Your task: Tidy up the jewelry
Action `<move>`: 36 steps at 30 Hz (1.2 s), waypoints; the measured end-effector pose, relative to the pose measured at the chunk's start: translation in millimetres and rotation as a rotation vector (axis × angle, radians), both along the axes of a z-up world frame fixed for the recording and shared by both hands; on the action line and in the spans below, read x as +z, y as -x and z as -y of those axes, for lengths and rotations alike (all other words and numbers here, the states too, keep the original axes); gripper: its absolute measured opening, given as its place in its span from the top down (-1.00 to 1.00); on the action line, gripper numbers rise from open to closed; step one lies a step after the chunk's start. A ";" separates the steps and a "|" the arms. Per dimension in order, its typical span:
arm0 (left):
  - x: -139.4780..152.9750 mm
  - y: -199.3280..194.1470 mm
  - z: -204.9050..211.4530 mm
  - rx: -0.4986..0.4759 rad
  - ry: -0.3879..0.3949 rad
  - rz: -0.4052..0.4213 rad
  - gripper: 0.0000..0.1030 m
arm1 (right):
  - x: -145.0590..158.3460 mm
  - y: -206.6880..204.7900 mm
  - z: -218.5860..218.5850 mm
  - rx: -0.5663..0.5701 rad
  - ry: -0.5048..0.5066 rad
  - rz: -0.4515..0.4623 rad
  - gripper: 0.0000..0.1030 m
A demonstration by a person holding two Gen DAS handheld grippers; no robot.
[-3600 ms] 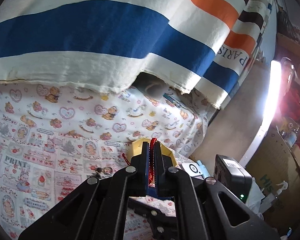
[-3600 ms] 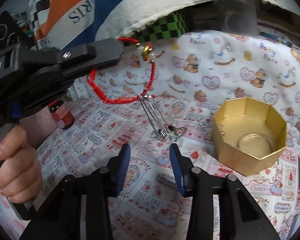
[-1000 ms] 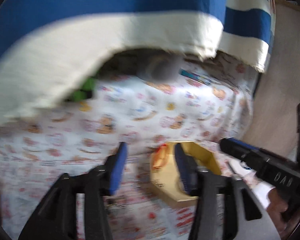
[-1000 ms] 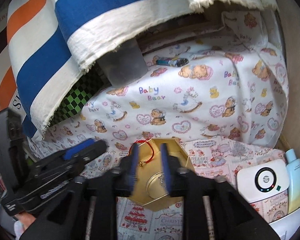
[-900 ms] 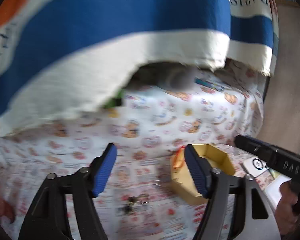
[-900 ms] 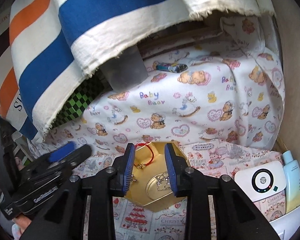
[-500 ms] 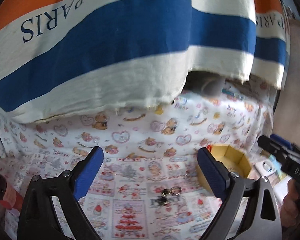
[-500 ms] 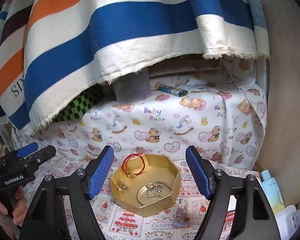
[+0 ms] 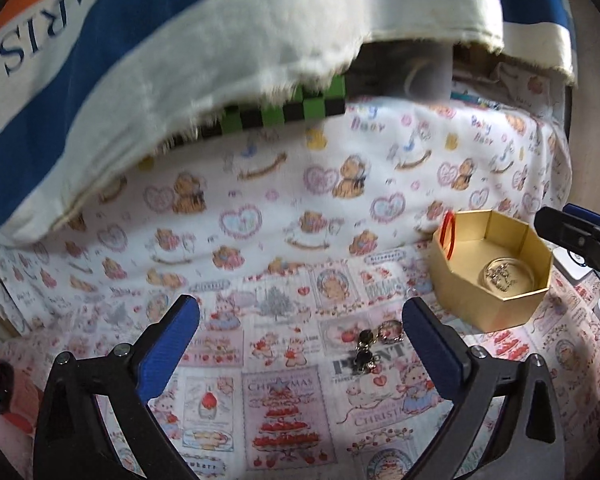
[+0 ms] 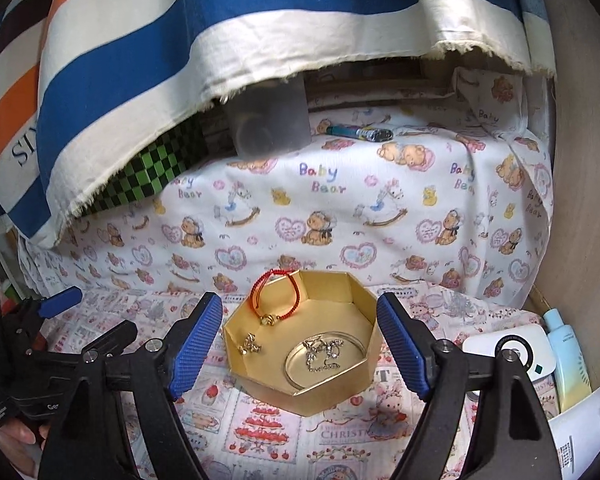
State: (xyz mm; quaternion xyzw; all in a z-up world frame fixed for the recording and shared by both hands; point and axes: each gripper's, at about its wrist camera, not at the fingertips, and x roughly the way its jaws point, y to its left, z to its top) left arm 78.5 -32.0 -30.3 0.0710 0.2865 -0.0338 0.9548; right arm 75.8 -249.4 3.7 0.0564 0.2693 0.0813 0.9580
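The left gripper (image 9: pixel 300 344) has just been opening; its jaws stand wide and empty above loose earrings (image 9: pixel 374 344). The right gripper (image 10: pixel 300 344) has likewise just been opening, empty, its jaws either side of the gold box (image 10: pixel 324 394).

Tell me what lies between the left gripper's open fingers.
In the left wrist view, dark-beaded earrings and a small ring lie on the printed cloth between the left gripper fingers.

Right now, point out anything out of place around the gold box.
The red bracelet hangs over the gold box's back rim, half outside. A few small pieces lie loose on the cloth beside it.
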 end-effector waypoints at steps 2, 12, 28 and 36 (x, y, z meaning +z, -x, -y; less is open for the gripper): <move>-1.6 -3.1 -3.0 0.002 0.022 -0.022 -0.96 | -2.8 -1.0 -1.7 0.001 0.007 -0.008 -0.58; -19.5 -21.8 -12.5 -0.092 0.198 -0.256 -0.26 | -7.9 -5.3 -3.6 -0.006 0.017 -0.031 -0.58; -36.9 -26.9 -5.4 -0.190 0.303 -0.390 0.79 | -10.3 -4.6 -9.0 -0.007 0.055 -0.029 -0.58; -23.7 -19.0 -15.7 -0.108 0.235 -0.368 0.93 | -8.0 -0.8 -15.8 0.023 0.054 -0.027 -0.58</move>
